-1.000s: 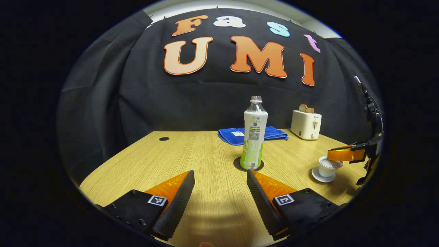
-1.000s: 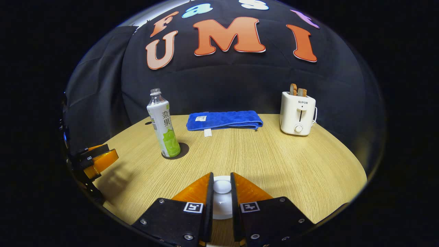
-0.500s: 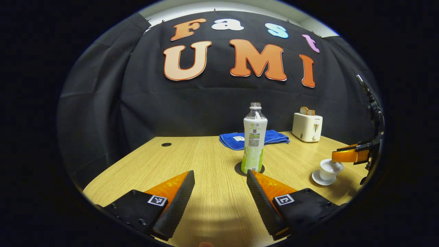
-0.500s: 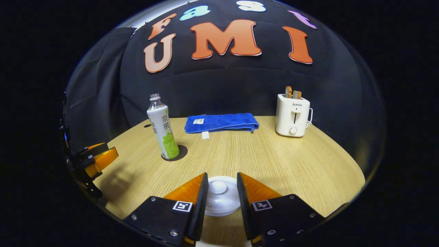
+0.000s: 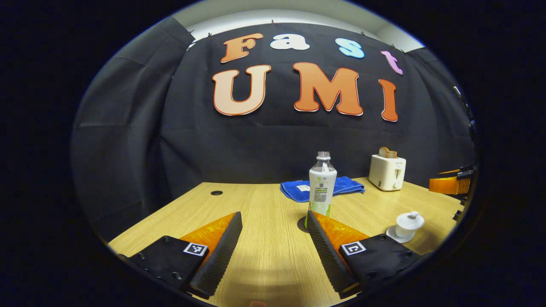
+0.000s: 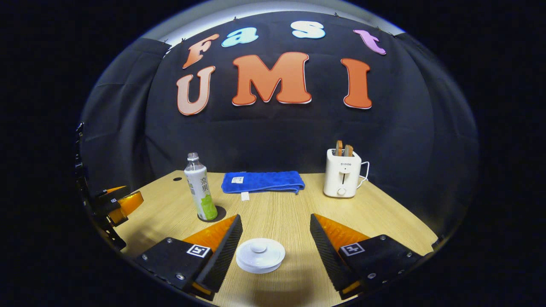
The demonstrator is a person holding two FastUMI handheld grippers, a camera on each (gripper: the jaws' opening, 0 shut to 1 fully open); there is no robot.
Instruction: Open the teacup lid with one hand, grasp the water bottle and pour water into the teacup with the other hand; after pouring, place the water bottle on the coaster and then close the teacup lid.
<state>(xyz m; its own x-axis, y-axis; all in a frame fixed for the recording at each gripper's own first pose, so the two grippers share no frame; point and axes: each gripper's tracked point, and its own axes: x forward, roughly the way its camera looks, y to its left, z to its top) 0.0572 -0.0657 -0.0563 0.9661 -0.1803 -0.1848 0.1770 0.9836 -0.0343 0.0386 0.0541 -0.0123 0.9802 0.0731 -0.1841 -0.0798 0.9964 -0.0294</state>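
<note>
While upright on coaster point(image 6: 216, 213), bottle point(image 6: 198, 187) neck-up.

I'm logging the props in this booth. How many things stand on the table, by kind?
Bottle: 1
Coaster under the bottle: 1
Teacup with lid on: 1
Saucer under the teacup: 1
Blue towel: 1
Toaster: 1
Total: 6

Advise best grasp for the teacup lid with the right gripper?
Take the teacup lid by its small round knob, coming straight down from above with the right gripper: the lid sits flat and its rim is low, leaving the fingers little else.
</note>
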